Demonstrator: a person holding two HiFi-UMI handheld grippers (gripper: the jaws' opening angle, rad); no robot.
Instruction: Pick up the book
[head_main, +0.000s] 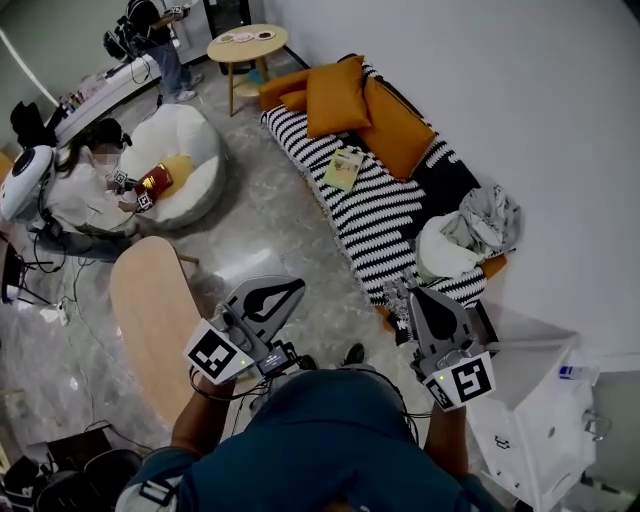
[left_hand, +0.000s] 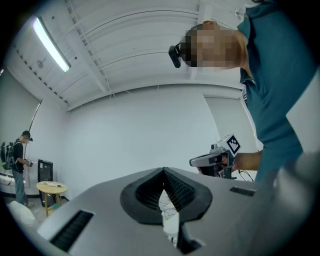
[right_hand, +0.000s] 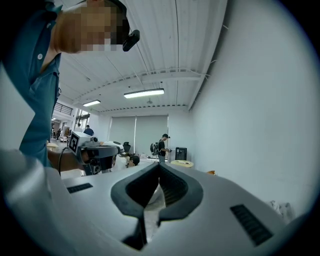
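Claws first: my left claw (head_main: 292, 288) and right claw (head_main: 418, 296) are both pressed together, with nothing in them. I see one book (head_main: 343, 168), thin and pale green. It lies flat on the striped sofa (head_main: 385, 225), beside the orange cushions (head_main: 338, 95), well apart from my two claws.

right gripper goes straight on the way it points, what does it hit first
Nothing close, it seems. The right gripper points level along the striped sofa, toward the book; its view shows open room up to the far round table. Whether it clears the orange cushions is unclear.
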